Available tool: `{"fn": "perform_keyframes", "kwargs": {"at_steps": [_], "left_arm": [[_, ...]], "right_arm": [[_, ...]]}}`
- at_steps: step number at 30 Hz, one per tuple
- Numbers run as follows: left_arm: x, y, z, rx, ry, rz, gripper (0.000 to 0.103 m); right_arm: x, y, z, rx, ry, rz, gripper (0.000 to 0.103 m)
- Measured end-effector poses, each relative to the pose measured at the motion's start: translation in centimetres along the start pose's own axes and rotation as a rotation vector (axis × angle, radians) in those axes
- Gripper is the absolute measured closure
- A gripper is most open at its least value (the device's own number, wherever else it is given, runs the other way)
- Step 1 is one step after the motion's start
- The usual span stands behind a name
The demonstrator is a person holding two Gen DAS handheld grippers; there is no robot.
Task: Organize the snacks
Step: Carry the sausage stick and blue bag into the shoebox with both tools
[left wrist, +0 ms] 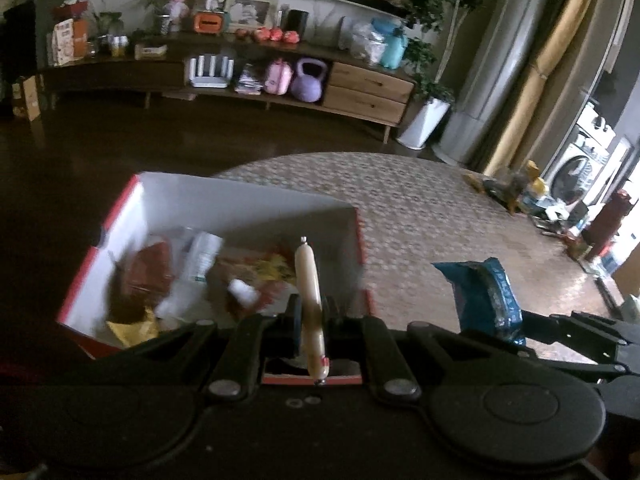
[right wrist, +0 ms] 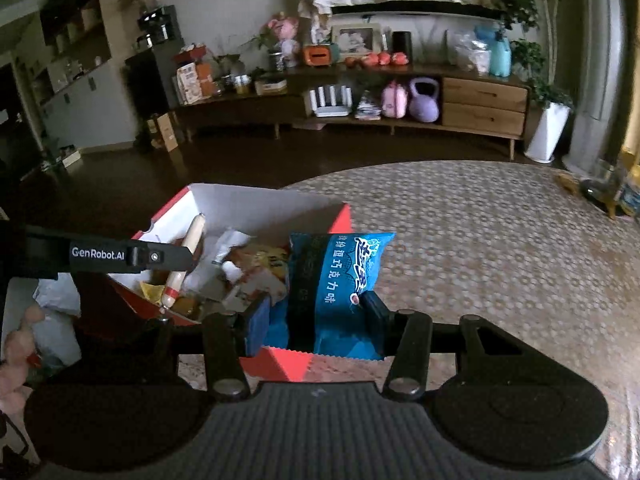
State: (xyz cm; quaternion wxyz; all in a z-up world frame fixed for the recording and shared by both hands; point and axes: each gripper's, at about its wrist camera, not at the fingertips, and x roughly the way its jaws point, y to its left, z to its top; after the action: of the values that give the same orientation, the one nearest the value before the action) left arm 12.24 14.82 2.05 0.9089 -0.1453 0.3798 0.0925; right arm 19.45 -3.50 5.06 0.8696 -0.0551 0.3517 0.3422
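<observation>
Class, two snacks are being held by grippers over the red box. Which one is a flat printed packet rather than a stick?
The blue packet in the right gripper; the left gripper holds a slim tan sausage stick instead.

Lots you can't really make out here

In the left wrist view the stuff inside the red-and-white box (left wrist: 224, 216) is smeared with motion blur, so the wrappers can't be read, and the box's near edge is covered by the gripper body. The sausage stick (left wrist: 310, 296) has its middle hidden between the pads. The blue snack bag (right wrist: 340, 280) has its lower part tucked behind the jaws in the right wrist view. A pale shape (right wrist: 18, 356) at the left edge is cut off, can't tell what.
</observation>
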Motion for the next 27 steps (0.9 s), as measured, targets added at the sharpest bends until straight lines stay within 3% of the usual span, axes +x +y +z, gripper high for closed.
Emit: {"fn": "perform_keyframes", "kwargs": {"at_steps": [15,27], "left_arm": [[2.3,6.5,2.2,0.071,0.043,0.15,0.096],[6.9,9.1,1.3,0.084,0.13,0.179,0.096]], "right_arm": [[7.8,5.0,1.2,-0.032,0.058,0.046,0.054],[13.2,6.0,0.7,-0.04,0.123,0.015,0.054]]}}
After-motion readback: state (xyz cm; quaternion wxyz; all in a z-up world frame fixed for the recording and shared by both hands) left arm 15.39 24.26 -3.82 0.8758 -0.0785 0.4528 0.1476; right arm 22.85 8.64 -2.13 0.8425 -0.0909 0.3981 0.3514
